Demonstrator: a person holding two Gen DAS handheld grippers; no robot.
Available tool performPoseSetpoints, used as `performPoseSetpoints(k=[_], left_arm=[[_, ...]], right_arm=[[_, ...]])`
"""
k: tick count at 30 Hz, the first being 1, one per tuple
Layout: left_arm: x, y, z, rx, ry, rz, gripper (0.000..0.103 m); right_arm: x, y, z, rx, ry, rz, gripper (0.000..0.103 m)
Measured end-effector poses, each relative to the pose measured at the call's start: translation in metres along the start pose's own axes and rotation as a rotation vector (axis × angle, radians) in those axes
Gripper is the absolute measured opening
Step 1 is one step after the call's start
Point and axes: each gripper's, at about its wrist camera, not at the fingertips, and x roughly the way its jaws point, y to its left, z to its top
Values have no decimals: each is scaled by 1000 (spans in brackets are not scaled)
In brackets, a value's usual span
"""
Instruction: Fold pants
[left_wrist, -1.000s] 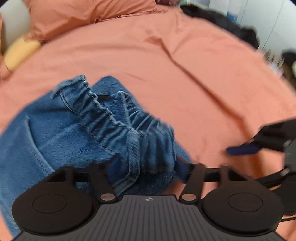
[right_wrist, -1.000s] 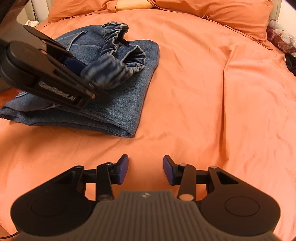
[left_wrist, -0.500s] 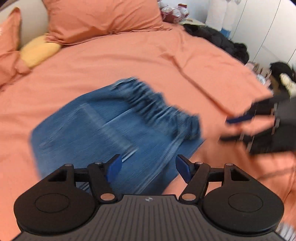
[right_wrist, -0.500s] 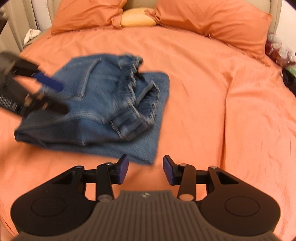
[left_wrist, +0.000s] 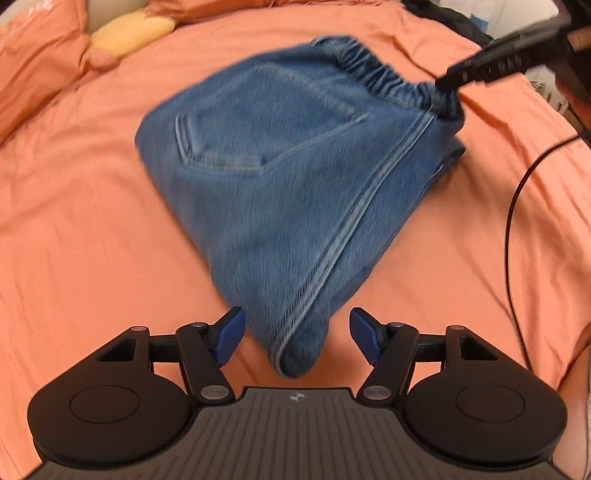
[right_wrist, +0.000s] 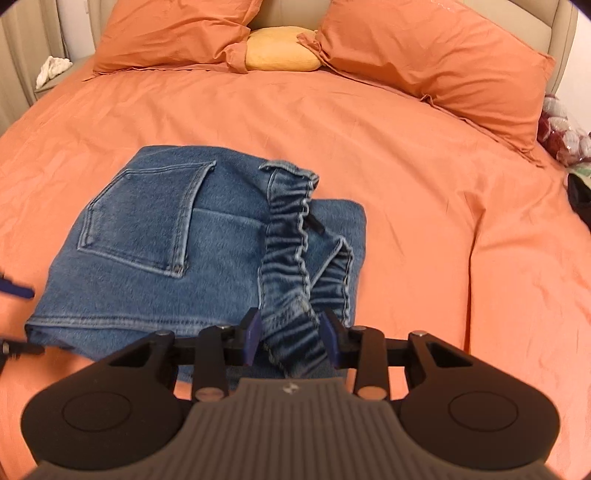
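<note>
Blue denim pants (left_wrist: 288, 177) lie folded on the orange bed sheet (left_wrist: 74, 221), back pocket up; they also show in the right wrist view (right_wrist: 155, 251). My left gripper (left_wrist: 297, 338) is open, its fingers either side of the folded corner nearest me, not closed on it. My right gripper (right_wrist: 291, 338) is shut on the elastic waistband (right_wrist: 291, 258) at the pants' near end. In the left wrist view the right gripper (left_wrist: 454, 79) meets the waistband at the far right.
Two orange pillows (right_wrist: 436, 59) and a yellow cushion (right_wrist: 280, 50) lie at the head of the bed. A black cable (left_wrist: 511, 221) runs down the right side. Dark clothes (left_wrist: 454, 22) lie beyond the bed's far edge.
My left gripper let go of the waistband, opened and moved to the folded corner. My right gripper moved in and closed on the waistband.
</note>
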Motion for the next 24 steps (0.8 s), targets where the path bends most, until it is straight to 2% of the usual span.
performPoseSetpoints(k=[2, 4, 7, 9, 11, 12, 14, 16, 20, 24], left_arm=[[9, 3, -4, -30, -3, 21, 64], [14, 11, -6, -78, -10, 6, 47], [13, 16, -9, -91, -25, -9, 38], [14, 16, -9, -82, -21, -17, 32], [17, 18, -11, -87, -11, -23, 30], [19, 18, -10, -81, -7, -20, 30], [22, 15, -8, -67, 0, -6, 29], [20, 13, -9, -56, -2, 3, 28], [20, 9, -12, -42, 3, 29, 26], [20, 3, -13, -25, 3, 45, 24]], right_arm=[[6, -2, 5, 8, 7, -18, 33], [13, -7, 9, 33, 8, -36, 33], [26, -18, 14, 108, 22, -20, 34], [38, -23, 15, 164, 47, 30, 34], [48, -24, 14, 205, 79, 68, 32], [49, -22, 14, 209, 82, 82, 16], [42, -12, 16, 138, 68, 51, 11], [24, -6, 18, 93, 32, 66, 5], [-26, -2, 19, 47, -54, 77, 3], [-39, -6, -5, 30, -22, 74, 2]])
